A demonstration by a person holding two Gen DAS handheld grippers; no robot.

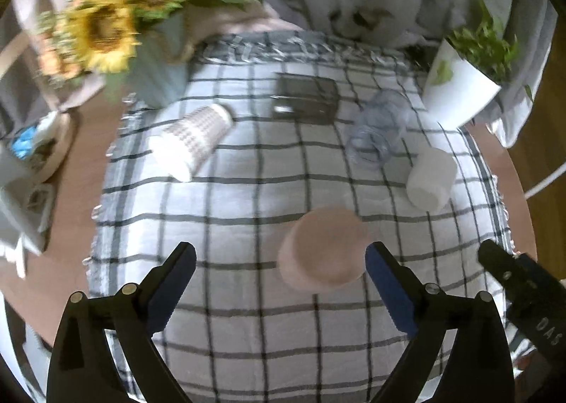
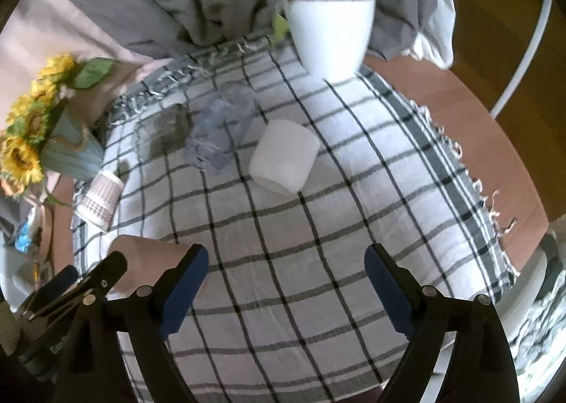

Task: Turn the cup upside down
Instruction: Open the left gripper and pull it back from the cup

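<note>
Gaping wide and empty, the left gripper has a blurred pink upside-down cup beside its right jaw; the right gripper, equally spread, holds nothing, with that cup half hidden behind its left jaw.

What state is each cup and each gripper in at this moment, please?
pink cup: upside down, flat base up, free.
white cup: upside down on the cloth.
patterned cup: upside down, base pointing away from the camera.
clear cup: too blurred to tell.
left gripper: open, empty.
right gripper: open, empty.
</note>
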